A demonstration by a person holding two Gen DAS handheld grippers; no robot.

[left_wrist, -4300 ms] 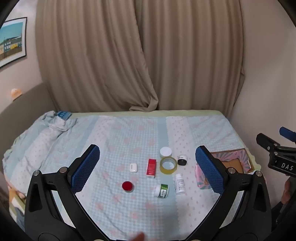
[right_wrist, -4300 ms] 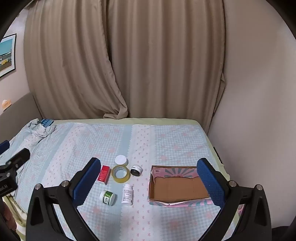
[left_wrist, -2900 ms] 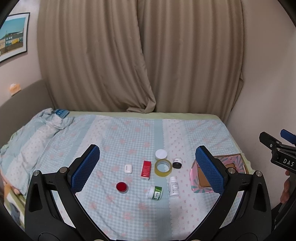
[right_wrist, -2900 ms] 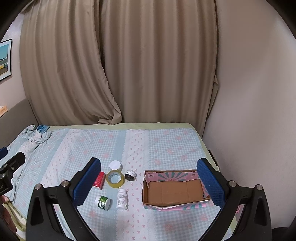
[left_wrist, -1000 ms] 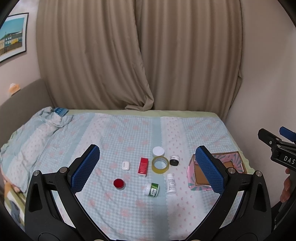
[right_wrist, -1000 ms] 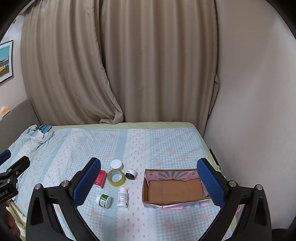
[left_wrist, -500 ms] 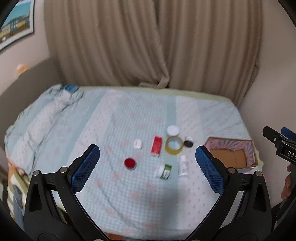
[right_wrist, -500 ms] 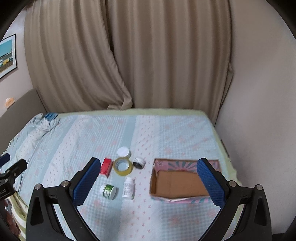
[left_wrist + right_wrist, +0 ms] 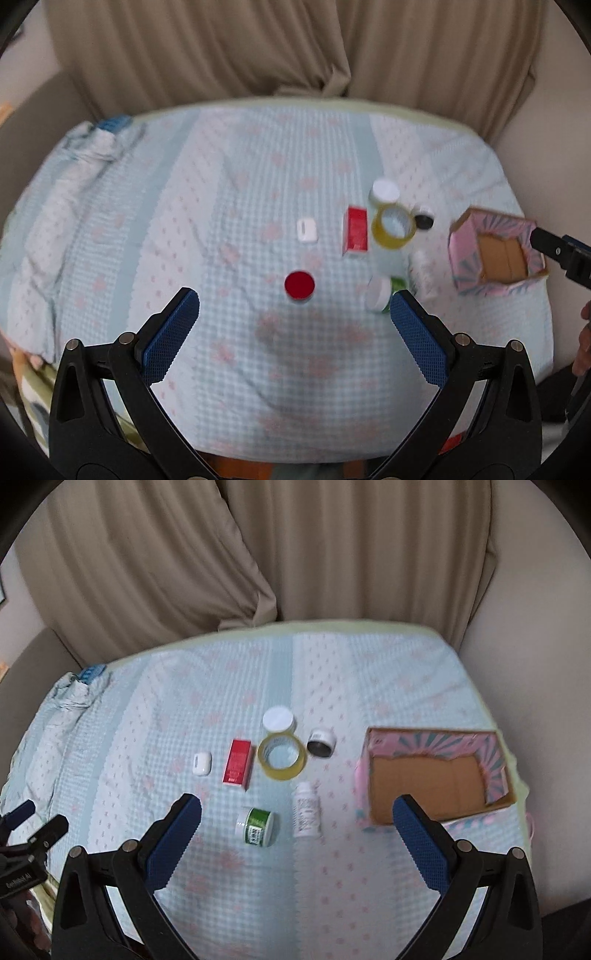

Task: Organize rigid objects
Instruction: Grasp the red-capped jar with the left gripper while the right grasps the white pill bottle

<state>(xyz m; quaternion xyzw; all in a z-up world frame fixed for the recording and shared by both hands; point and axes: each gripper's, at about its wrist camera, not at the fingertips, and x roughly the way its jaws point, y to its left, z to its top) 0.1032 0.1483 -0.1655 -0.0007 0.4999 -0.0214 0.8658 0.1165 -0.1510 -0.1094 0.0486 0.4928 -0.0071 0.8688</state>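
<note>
Small objects lie on the blue checked bed cover (image 9: 221,206): a round red-lidded tin (image 9: 299,285), a white earbud case (image 9: 307,230), a red box (image 9: 356,229), a yellow tape roll (image 9: 392,227), a white-lidded jar (image 9: 385,191), a black-lidded jar (image 9: 424,218), a green-labelled jar (image 9: 256,826) and a white bottle (image 9: 306,809). An open pink cardboard box (image 9: 436,771) stands to their right. My left gripper (image 9: 294,334) is open above the cover, just in front of the red tin. My right gripper (image 9: 297,829) is open above the green jar and bottle.
Beige curtains (image 9: 295,554) hang behind the bed. A bunched blue quilt (image 9: 85,147) lies at the far left of the bed. A wall (image 9: 535,646) runs along the bed's right side, close to the pink box (image 9: 495,254).
Both grippers have tilted down and moved closer to the bed. The objects now look larger and sit higher in both views. Both grippers stay open and empty.
</note>
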